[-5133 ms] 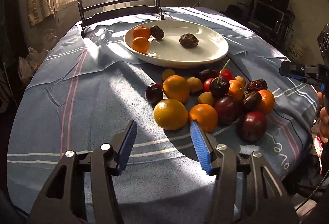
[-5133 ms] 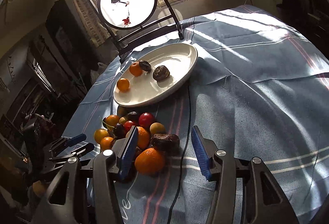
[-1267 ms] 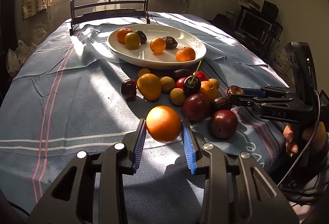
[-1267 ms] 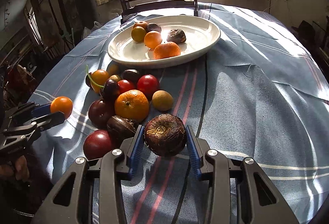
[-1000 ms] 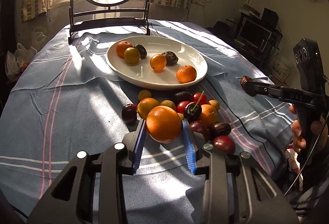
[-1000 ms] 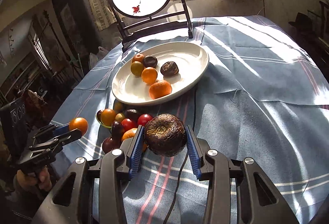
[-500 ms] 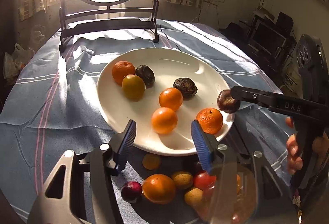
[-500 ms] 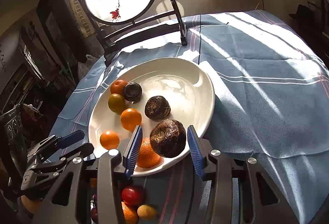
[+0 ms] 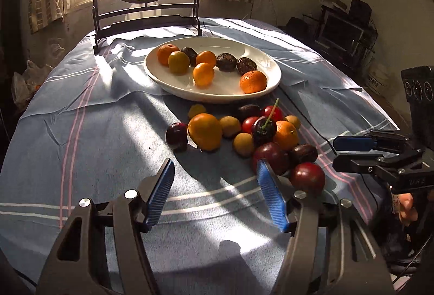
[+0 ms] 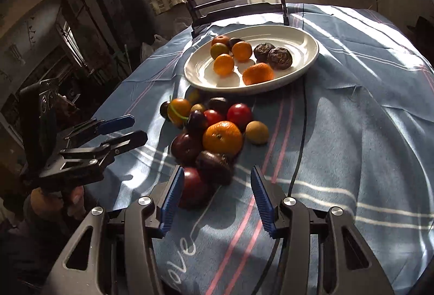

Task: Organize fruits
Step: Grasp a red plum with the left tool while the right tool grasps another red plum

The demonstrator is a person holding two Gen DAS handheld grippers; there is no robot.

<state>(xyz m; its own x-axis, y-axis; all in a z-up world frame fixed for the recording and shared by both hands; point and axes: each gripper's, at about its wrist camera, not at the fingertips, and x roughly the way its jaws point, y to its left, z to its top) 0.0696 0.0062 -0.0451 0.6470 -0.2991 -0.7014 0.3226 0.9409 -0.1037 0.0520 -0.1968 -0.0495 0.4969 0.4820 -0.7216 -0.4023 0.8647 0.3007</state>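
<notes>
The left hand-held gripper (image 9: 215, 193) is held empty, jaws apart, above the tabletop (image 9: 103, 137); eight fruits are seen on the white plate (image 9: 268, 64).

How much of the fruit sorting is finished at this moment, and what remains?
Done: eight fruits lie on the white plate. In hand: nothing; the left gripper and right gripper are open and empty. Left: the fruit pile on the tablecloth.

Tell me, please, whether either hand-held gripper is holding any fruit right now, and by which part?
Nothing is held. The left hand-held gripper and the right hand-held gripper both stand open and empty above the tablecloth, short of the loose fruit pile.
</notes>
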